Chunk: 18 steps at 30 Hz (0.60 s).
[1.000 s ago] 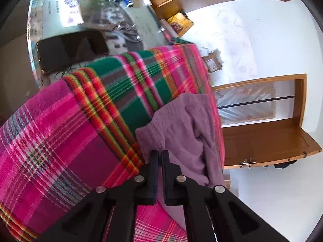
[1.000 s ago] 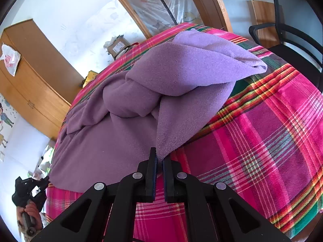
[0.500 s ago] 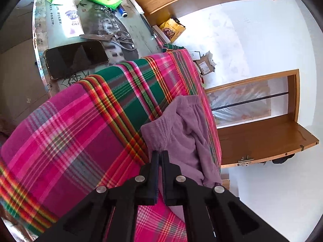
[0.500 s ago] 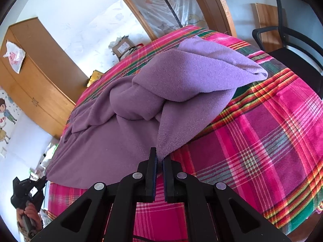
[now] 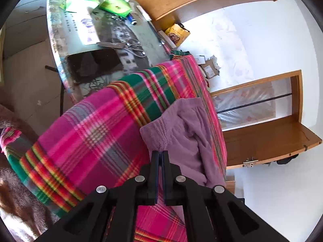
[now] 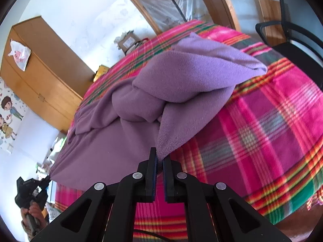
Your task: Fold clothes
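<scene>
A soft purple garment point(image 6: 181, 76) lies in the middle of the right wrist frame, bunched up on a bright pink plaid blanket point(image 6: 272, 121) that covers the table. It is not flat yet, so it looks like the fold is only just being set up. The right gripper point(image 6: 159, 157) sits at the bottom middle of its frame, and its tongs are pinched tight on a pointed corner of the purple cloth. The left gripper point(image 5: 159, 155) sits at the bottom middle of its own frame, and its tongs are squeezed tight on an edge of the same garment point(image 5: 181, 133), close to the stretchy ribbed band. Two corners are probably held this way so the cloth can be pulled out straight between them and laid smooth. Both grippers point slanting down at the blanket, which keeps the cloth low and near the table. At the lower left of the right wrist frame, the left gripper shows small and far away, with a hand point(image 6: 32, 215) around its handle and the far corner of the garment stretched out to it. At the upper left of the left wrist frame, past the blanket's edge, a dark phone point(image 5: 94, 64) and scissors point(image 5: 125, 45) lie on the bare table top point(image 5: 58, 46), well apart from the cloth.
</scene>
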{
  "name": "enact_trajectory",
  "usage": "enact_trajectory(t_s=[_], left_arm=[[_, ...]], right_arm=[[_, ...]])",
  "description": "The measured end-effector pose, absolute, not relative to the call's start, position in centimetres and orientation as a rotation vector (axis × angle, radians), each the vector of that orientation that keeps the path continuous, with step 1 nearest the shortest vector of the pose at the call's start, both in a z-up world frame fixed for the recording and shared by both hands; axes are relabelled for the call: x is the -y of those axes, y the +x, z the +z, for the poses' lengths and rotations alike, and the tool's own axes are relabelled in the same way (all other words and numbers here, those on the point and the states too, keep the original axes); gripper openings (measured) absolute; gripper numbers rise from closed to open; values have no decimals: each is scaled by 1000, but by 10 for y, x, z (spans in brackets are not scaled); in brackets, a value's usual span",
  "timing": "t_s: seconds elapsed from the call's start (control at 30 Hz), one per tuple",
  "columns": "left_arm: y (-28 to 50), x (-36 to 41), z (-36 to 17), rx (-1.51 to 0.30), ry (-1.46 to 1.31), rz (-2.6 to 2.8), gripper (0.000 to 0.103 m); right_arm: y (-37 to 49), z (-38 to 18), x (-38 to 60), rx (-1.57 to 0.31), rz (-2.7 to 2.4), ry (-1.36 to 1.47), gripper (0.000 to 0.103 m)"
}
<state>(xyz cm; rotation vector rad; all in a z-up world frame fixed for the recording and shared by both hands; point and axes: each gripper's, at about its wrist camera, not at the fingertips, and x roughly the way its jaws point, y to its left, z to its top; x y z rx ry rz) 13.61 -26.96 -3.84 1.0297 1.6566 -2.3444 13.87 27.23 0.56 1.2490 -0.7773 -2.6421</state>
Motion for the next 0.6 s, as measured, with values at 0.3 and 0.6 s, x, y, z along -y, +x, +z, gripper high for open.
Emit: enact_trajectory(t_s=[0.3, 0.6], left_arm=[[138, 267, -43, -1633, 1079, -2319, 3], [147, 274, -21, -1514, 988, -2347, 3]], right_arm=[[136, -6, -275, 763, -2612, 1294, 7], [140, 5, -292, 727, -2624, 1240, 14]])
